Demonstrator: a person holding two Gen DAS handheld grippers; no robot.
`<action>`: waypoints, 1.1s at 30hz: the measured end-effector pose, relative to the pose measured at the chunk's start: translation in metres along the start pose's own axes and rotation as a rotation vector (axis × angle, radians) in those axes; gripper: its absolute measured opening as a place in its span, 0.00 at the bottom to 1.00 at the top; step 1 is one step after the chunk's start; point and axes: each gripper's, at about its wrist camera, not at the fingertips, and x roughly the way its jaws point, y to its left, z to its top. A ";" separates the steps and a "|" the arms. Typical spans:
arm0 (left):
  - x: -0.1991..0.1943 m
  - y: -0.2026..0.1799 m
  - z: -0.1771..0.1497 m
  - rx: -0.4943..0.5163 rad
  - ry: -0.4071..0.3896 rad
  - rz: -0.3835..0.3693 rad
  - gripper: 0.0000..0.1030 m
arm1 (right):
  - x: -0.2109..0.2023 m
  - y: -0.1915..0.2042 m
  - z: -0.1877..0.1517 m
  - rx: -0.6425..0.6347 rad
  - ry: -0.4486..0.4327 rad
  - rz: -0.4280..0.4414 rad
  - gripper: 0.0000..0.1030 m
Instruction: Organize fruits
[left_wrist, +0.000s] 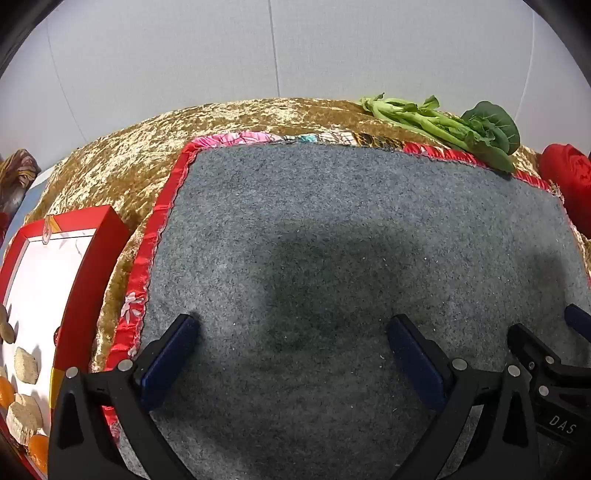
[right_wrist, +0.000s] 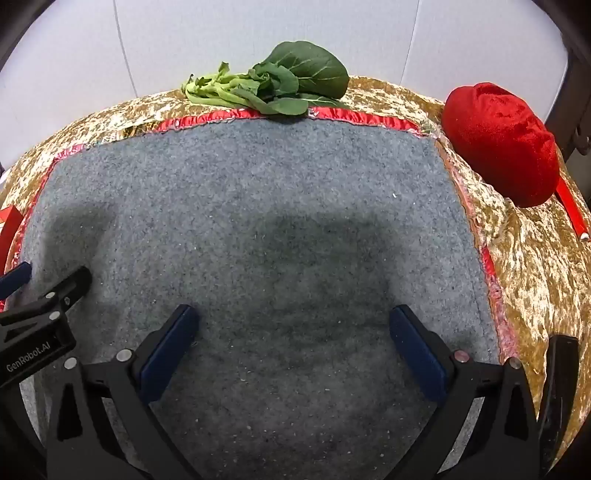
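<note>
Both tools hang over the grey mat (left_wrist: 332, 258), side by side and tipped down toward it. The left tool (left_wrist: 291, 354) has its two blue fingers spread as wide as they go, and nothing is between them but bare mat. The right tool (right_wrist: 293, 343) is just the same, wide open and holding nothing. Seen from the left one, the black side of the right tool carries the white letters "DAS". Seen from the right one, the side of the left tool reads "GenRobot.AI". The mat has a shiny red edge and lies on a gold crinkly cloth (left_wrist: 122, 173) that covers the surface. Left of the mat sits a red box (left_wrist: 92, 266) with a white inside. In it are the fruits: orange round ones (left_wrist: 38, 448) at the near end, next to some pale tan lumps (left_wrist: 26, 365). At the far edge of the mat lies a bunch of green leafy vegetable (right_wrist: 280, 86), with some leaves over the red edge. Off the far right corner of the mat sits a red velvet bundle (right_wrist: 502, 144).
</note>
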 end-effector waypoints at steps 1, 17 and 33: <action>0.000 0.000 0.000 -0.001 0.000 -0.001 1.00 | 0.000 0.000 0.000 0.000 0.001 0.001 1.00; 0.000 0.000 0.000 0.002 -0.014 0.004 1.00 | 0.000 0.000 0.000 0.002 -0.005 0.002 1.00; 0.000 0.000 0.000 0.002 -0.014 0.005 1.00 | 0.000 0.000 0.000 0.001 -0.005 0.001 1.00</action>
